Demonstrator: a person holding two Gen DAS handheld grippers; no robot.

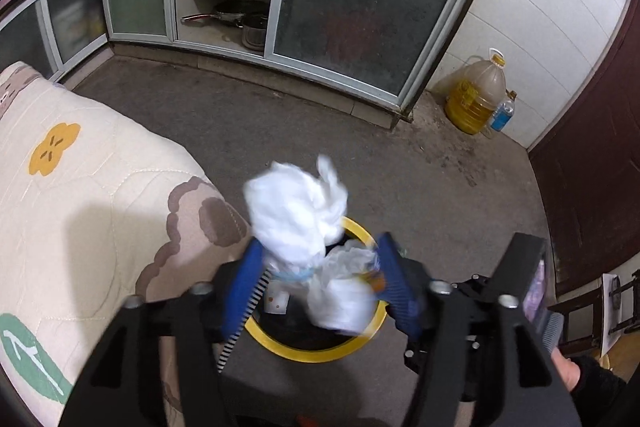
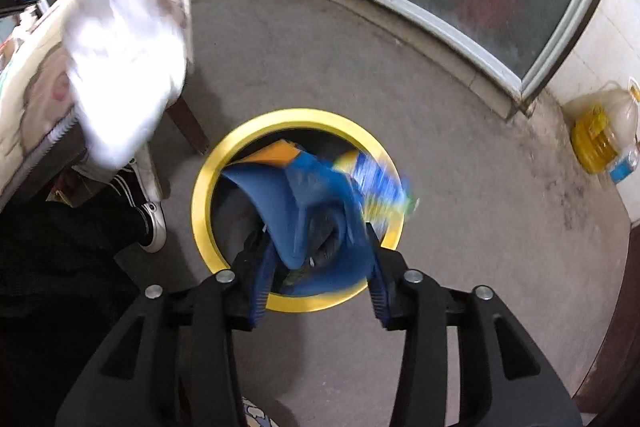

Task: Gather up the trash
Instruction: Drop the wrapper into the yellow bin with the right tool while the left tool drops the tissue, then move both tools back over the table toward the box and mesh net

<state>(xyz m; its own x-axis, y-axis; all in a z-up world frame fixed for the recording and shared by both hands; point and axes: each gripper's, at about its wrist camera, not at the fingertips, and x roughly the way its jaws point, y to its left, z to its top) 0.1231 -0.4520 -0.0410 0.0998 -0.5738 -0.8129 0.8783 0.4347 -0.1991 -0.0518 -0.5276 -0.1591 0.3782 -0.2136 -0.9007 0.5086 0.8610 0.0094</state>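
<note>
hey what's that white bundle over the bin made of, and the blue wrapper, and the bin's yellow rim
White bundle: likely crumpled tissue or thin soft plastic; matte, wrinkled and limp, though blurred.
Blue wrapper: probably plastic film packaging; smooth, printed blue and yellow, bending in curves.
Yellow rim of the bin: seemingly hard moulded plastic; even colour, smooth, a slight sheen.

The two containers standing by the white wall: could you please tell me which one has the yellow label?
The big oil jug, with a yellow cap and handle; the small water bottle beside it wears a blue label.
</note>
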